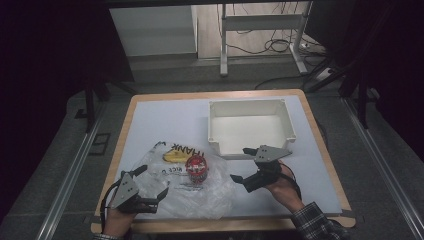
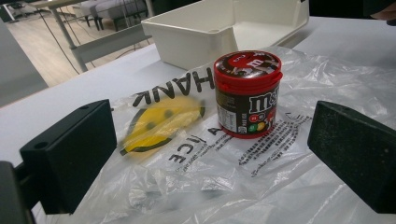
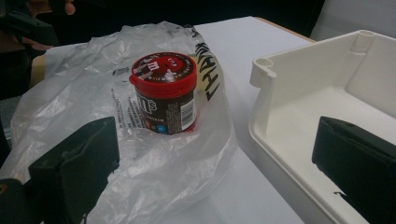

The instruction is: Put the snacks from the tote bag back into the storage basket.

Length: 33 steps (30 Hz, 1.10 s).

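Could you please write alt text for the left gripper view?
A red-lidded candy tub stands upright on a clear plastic bag printed with a yellow smiley, framed by the open left claw. A white bin sits behind on the table.

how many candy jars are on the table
1: the candy jar stands upright on the plastic bag, near the white bin. Another could be hidden under the bag.
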### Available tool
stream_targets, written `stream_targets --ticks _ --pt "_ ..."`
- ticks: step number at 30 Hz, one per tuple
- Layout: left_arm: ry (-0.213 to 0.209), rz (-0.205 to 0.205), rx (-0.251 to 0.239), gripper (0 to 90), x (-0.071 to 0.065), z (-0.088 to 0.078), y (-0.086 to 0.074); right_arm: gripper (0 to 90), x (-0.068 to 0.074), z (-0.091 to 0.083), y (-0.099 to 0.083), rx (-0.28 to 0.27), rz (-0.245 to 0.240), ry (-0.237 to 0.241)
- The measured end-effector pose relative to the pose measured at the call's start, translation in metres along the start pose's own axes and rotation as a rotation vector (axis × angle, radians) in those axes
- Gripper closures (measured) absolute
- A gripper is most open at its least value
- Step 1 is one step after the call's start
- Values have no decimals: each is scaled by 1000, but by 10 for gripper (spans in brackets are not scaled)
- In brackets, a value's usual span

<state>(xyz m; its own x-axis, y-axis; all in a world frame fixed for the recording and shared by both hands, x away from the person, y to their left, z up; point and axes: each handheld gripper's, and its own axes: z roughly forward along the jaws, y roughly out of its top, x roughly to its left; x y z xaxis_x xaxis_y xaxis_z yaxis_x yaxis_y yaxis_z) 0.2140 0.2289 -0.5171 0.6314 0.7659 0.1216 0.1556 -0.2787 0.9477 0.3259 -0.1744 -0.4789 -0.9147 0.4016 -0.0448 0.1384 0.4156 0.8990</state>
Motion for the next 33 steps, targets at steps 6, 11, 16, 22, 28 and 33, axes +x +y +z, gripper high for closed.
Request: stream_targets --ticks 6,11,16,22,28,33 --pt "0 0 0 11 0 0 0 10 1 7 2 8 -8 8" --pt "-1 0 0 11 0 0 0 10 2 15 3 17 -18 18" --pt "0 0 0 11 0 0 0 10 2 20 4 22 -8 36" --pt "1 1 1 11 0 0 0 10 3 24 4 26 -9 43" --pt "1 3 2 11 0 0 0 10 5 29 9 25 -7 57" --pt "1 4 2 11 0 0 0 13 6 34 12 42 6 73"
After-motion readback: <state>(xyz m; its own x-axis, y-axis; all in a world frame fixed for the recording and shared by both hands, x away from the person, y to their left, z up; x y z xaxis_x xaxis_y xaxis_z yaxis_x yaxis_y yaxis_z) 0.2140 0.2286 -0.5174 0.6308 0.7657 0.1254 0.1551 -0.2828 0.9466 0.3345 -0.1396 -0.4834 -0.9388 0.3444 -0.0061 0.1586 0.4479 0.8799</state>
